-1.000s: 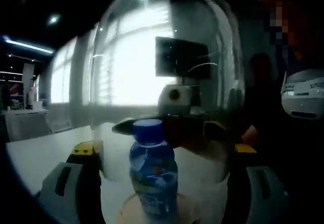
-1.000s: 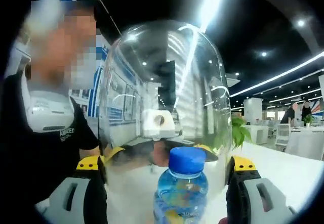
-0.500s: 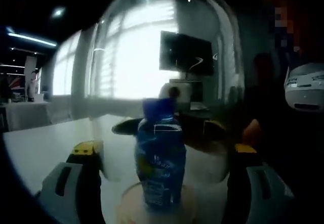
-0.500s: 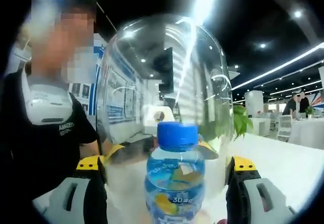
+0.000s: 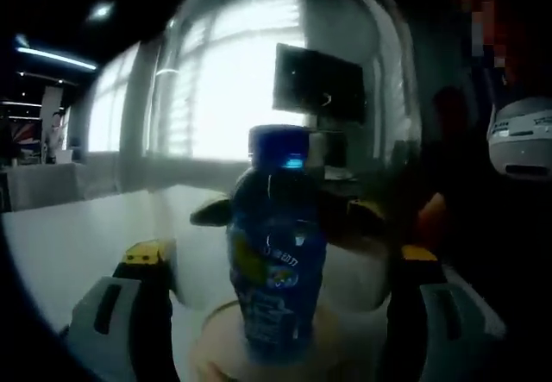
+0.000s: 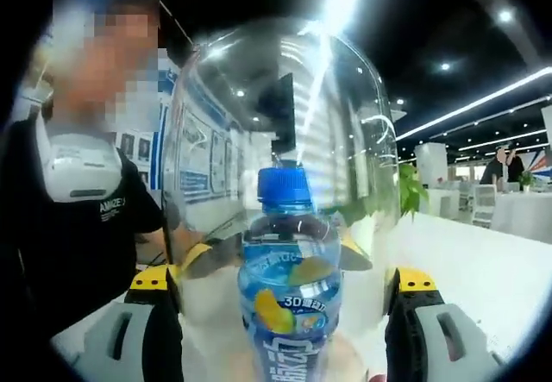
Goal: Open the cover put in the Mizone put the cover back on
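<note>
- Both grippers were clamped on the dome (image 5: 285, 80) from opposite sides. In the left gripper view, the left gripper (image 5: 280, 266) had its jaws pressed to the glass wall, and the right gripper (image 6: 285, 266) did the same in the right gripper view.
- The dome looked lifted, with its rim above the base (image 5: 216, 335) and around the bottle's shoulder.
- The Mizone (image 6: 289, 287) stood upright on that round wooden base on the white table (image 6: 483, 266), blue cap on, roughly centred under the dome.
- My guess is this was the cover-back-on step, about halfway down.
- What could go wrong: the glass is slick and curved, so if one side squeezes less or drops faster, the dome tilts and its rim clips the cap, tipping the bottle.
- Coming down off-centre could also land the rim on the base's edge instead of around it.
- I couldn't tell how much room was left between bottle and glass.
</note>
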A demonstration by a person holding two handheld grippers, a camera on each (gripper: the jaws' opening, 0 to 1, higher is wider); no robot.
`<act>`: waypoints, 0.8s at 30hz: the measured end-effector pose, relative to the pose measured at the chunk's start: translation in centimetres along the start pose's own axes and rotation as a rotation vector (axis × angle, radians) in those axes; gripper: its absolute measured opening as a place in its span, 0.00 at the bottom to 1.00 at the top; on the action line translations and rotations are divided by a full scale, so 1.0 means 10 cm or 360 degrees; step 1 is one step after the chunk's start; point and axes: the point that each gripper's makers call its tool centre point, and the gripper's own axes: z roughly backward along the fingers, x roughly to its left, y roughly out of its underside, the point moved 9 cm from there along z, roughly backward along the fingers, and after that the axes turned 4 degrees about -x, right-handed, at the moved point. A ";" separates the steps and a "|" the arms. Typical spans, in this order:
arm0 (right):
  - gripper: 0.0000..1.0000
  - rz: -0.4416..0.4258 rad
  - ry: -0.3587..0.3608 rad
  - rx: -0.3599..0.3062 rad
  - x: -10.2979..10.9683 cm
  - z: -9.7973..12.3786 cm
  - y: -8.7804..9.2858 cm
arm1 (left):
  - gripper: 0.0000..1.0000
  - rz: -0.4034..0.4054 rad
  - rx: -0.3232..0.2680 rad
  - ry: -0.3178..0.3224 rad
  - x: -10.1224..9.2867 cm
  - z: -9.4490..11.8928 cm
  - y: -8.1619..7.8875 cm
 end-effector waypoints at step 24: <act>0.90 -0.0028 0.0004 0.0074 -0.08 0.01 0.27 | 0.87 0.0033 0.0112 -0.0003 0.09 0.00 0.25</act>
